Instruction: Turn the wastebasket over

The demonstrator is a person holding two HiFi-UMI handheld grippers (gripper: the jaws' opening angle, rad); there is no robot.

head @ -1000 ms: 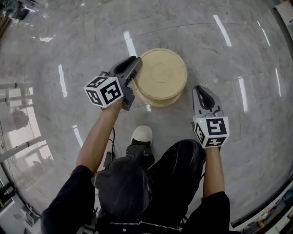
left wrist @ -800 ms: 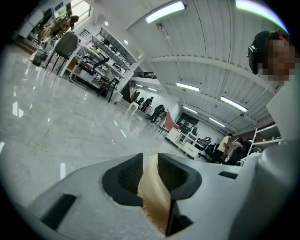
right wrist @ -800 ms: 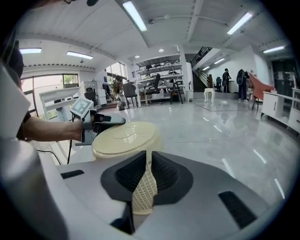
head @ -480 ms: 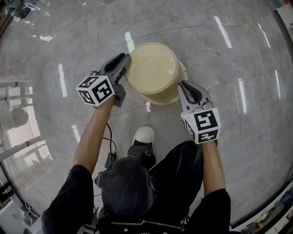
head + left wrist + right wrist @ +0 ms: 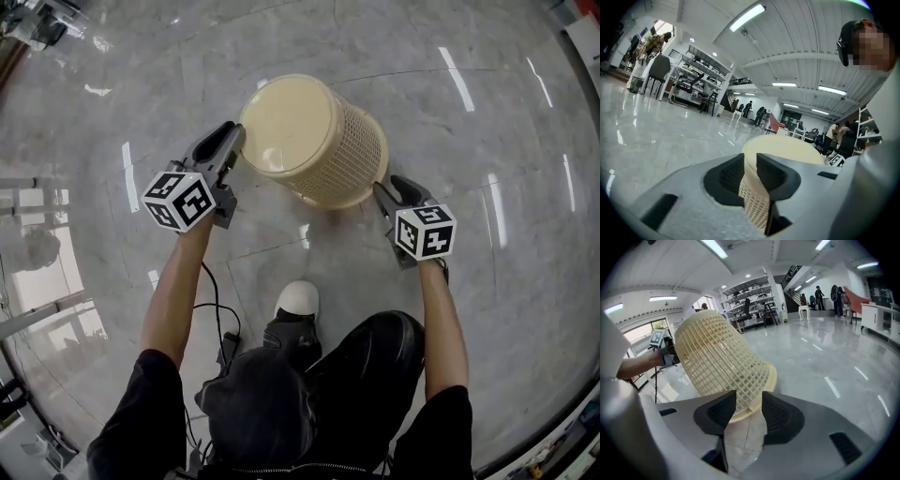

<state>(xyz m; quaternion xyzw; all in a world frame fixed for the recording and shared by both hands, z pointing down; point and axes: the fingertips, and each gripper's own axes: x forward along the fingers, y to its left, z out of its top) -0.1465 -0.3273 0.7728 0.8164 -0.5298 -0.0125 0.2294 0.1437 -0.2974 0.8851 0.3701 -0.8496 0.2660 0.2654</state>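
Note:
The cream mesh wastebasket [image 5: 319, 141] is tipped over: its solid base faces up and to the left, and its rim rests on the floor at the lower right. My left gripper [image 5: 234, 136] is at the base edge. In the left gripper view its jaws [image 5: 750, 164] are closing and pinch the mesh wall [image 5: 754, 201] between the pads. My right gripper [image 5: 382, 190] sits low by the rim on the right. Its jaws [image 5: 749, 401] are opening, and the wastebasket's rim [image 5: 754, 406] lies just at their tips without being pressed.
The floor [image 5: 487, 122] is glossy grey marble. The person's white shoe [image 5: 298, 298] and a black cable [image 5: 214, 300] lie just below the basket. Shelving, chairs [image 5: 658, 70] and several people stand far off across the hall.
The basket went from standing flat, upside down, to tilted, its base raised and swung left with my left gripper. My right gripper came in to the right side, then dropped to the rim.

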